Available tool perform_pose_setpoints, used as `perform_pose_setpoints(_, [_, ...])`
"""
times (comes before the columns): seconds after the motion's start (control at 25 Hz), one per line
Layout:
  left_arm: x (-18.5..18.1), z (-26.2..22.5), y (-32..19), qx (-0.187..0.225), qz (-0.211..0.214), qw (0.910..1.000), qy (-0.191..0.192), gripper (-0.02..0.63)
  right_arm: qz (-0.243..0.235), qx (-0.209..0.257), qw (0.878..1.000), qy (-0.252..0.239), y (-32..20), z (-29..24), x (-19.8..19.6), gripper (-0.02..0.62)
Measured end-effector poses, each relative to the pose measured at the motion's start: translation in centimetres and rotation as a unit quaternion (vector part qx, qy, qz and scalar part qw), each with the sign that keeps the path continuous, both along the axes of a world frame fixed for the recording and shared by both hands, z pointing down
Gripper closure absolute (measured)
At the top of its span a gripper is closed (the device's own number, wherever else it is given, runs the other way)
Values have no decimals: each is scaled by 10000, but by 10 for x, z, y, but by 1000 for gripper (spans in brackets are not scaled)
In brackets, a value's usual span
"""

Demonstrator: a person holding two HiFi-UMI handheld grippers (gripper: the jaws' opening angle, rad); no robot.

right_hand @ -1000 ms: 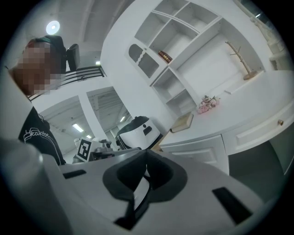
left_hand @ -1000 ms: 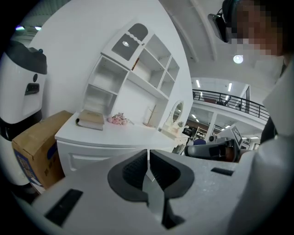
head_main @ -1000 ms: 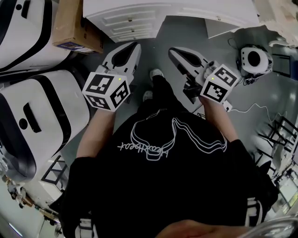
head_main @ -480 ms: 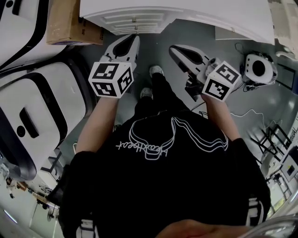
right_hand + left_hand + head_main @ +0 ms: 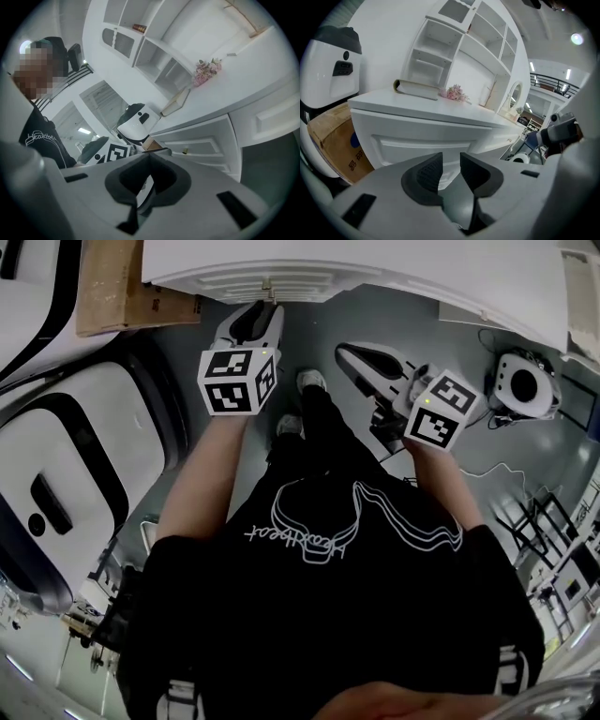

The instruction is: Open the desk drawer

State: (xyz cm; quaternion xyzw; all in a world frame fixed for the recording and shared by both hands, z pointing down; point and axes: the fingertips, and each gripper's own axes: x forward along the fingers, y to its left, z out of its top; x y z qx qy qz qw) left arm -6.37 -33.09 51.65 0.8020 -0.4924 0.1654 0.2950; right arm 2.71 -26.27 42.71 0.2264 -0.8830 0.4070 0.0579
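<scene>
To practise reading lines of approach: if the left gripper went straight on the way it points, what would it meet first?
The left gripper would likely meet the white drawer front first; its fingers are opening, nothing between them. Depth is unclear.

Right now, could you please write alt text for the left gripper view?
The left gripper, jaws opening with nothing between them, faces the closed drawer of a white desk. A book and pink flowers lie on top; a cardboard box stands left.
</scene>
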Motion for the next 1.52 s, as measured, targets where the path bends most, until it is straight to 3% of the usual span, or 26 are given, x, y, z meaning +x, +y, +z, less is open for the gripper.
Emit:
perform_pose_setpoints(0.36, [-3,51,-25,-157,-188,9991,-341,426,-205,-271,9994,-62,8,32,-9,589])
perform_pose_setpoints(0.88, [-8,92,-54,-315,-507,9959,-684,423,-250,-445,9987,-28,11,48,-2,589])
perform_pose_setpoints(1.16, [-13,93,-59,-211,-872,9932,-747,462,-253,-536,9982,-49,14,53,0,590])
perform_pose_setpoints(1.52, [-9,92,-59,-132,-873,9920,-906,512,-252,-591,9979,-105,21,55,-5,589])
